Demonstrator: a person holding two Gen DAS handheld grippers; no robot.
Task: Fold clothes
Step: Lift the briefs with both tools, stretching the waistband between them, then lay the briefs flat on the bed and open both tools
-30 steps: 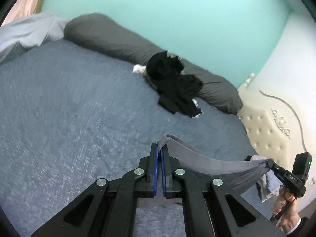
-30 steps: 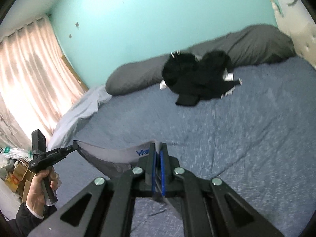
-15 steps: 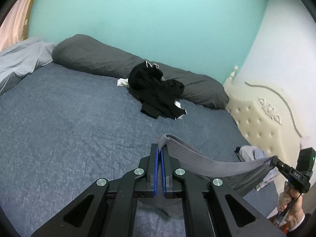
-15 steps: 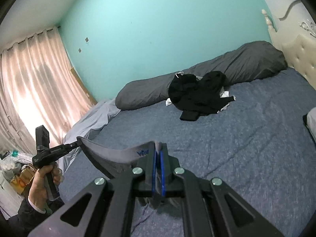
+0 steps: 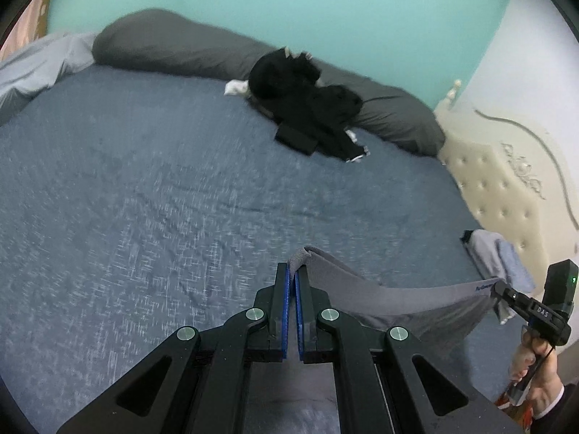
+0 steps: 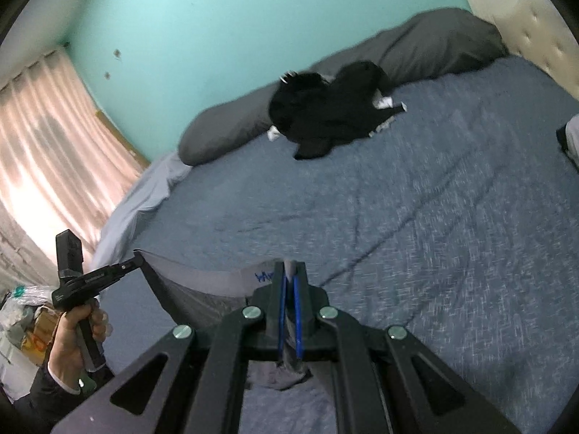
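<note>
I am clamping my right gripper (image 6: 289, 271) on the waistband of a grey garment (image 6: 202, 285), which is stretching left to my left gripper (image 6: 135, 255), gripped in a hand (image 6: 74, 340). Beyond, black clothes (image 6: 325, 112) are lying on the blue bed (image 6: 416, 199) against a grey bolster (image 6: 427, 47).

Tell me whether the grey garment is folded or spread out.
Spread, not folded: the grey garment hangs stretched by its waistband between the left gripper and the right gripper, above the bed.
</note>
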